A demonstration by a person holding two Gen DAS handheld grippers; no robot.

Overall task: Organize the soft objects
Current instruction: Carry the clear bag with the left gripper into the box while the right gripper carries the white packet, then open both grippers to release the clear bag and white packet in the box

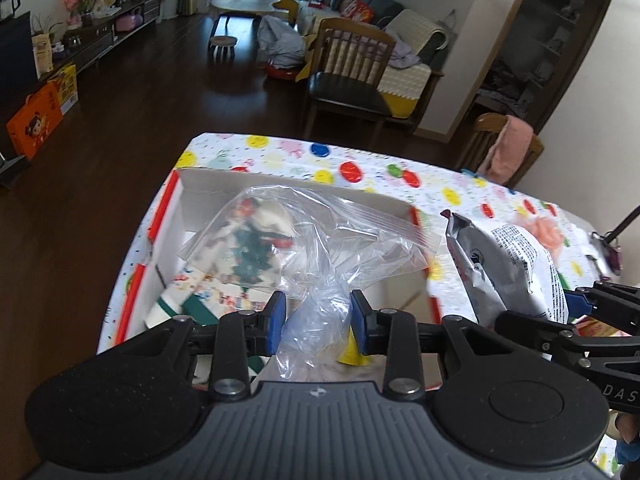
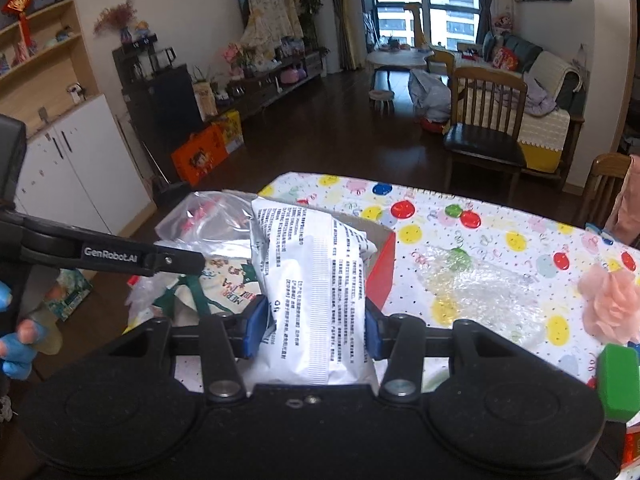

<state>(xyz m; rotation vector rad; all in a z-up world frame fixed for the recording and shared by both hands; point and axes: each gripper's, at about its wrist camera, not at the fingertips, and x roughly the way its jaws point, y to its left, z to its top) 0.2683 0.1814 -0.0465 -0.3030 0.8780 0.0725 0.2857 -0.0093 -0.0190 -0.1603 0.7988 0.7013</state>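
Note:
My left gripper [image 1: 318, 314] is shut on the twisted end of a clear plastic bag [image 1: 320, 240] with patterned socks inside, held over the open red-and-white cardboard box [image 1: 176, 196]. More folded socks [image 1: 180, 296] lie in the box. My right gripper [image 2: 314, 330] is shut on a silver-white foil packet [image 2: 316, 280] with printed text, held at the box's right wall [image 2: 382, 276]. The packet also shows in the left wrist view [image 1: 512, 264], with the right gripper's arm [image 1: 560, 332] beside it.
The table has a balloon-print cloth [image 2: 460, 232]. On it lie a clear crumpled bag [image 2: 480, 288], a pink fluffy item [image 2: 612, 304] and a green block [image 2: 618, 380]. Wooden chairs [image 1: 352, 76] stand beyond the far edge. The left gripper's arm [image 2: 100, 256] crosses at left.

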